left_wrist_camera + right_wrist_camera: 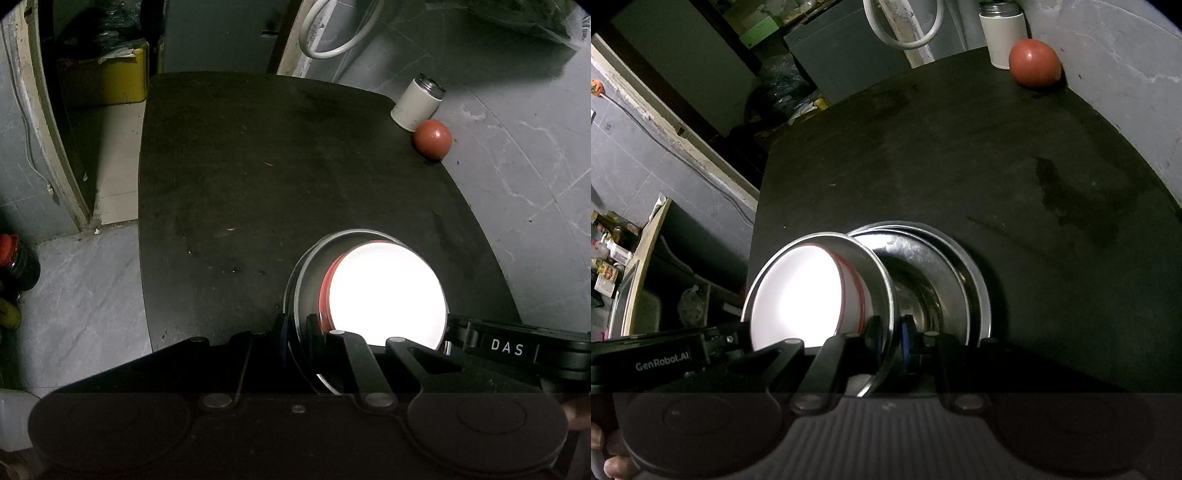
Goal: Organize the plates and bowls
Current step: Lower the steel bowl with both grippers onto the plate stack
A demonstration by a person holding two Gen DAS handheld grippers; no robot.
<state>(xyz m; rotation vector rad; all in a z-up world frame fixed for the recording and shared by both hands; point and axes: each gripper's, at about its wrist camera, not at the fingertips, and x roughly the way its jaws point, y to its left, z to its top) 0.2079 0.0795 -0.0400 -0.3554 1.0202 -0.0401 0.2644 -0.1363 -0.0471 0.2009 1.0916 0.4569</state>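
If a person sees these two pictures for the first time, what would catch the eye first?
First, the glaring white plate with a red rim, nested inside a steel bowl at the near edge of the dark table; both grippers clamp that bowl's rim from opposite sides. Next, the red ball beside a white can at the far right corner.

Near rim of steel bowl (295, 291) hidden behind left tongs (297, 332). White plate (388, 291) inside blown out by glare, surface detail lost; red band (325, 291) only partly seen. Steel plates (964, 266) under the bowl cut off by right tongs (888, 336); count unclear. Near worktop (960, 166) edge covered by tong bodies. Shelf clutter (609, 258) too small to identify.
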